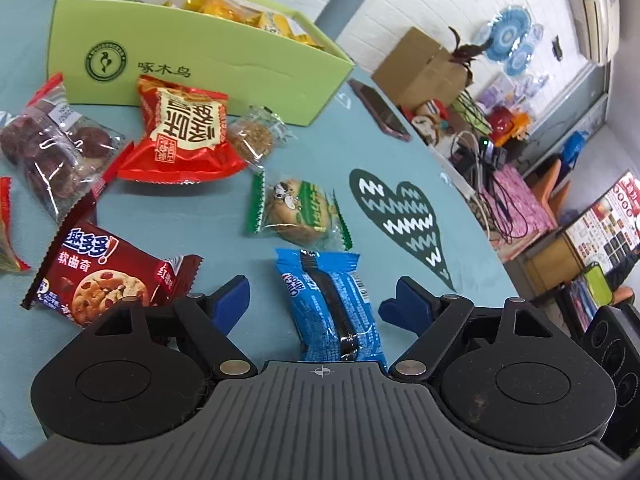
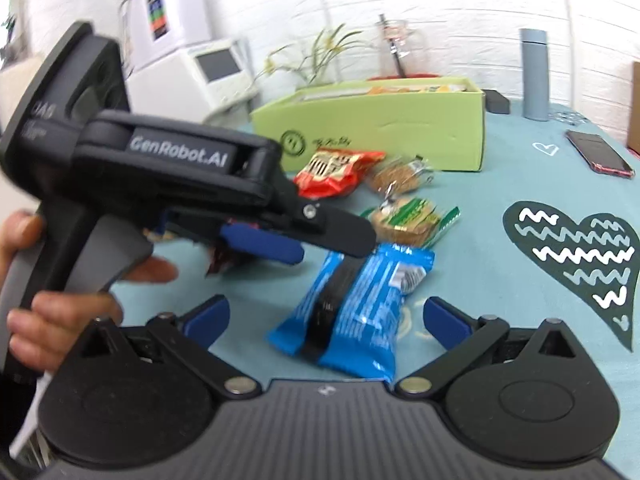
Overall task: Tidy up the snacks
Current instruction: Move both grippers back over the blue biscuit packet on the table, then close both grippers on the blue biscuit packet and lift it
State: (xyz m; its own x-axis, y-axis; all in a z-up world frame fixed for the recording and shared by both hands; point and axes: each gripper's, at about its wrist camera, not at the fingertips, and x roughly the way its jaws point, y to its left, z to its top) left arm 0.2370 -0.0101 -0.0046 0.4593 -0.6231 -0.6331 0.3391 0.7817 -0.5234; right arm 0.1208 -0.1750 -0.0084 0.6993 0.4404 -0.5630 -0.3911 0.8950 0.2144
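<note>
A blue cookie packet lies on the teal tablecloth between the spread fingers of my open left gripper. It also shows in the right wrist view, between the spread fingers of my open right gripper. The left gripper shows there from the side, just left of and above the packet. A green box holding yellow snacks stands behind. A red packet, a green-edged cake, a clear-wrapped cake, a brown cookie packet and a bag of dark cookies lie loose in front of the box.
A phone lies right of the box near the table edge. A grey bottle stands behind the box. A dark heart print marks the cloth. Cardboard boxes and clutter sit beyond the table's right edge.
</note>
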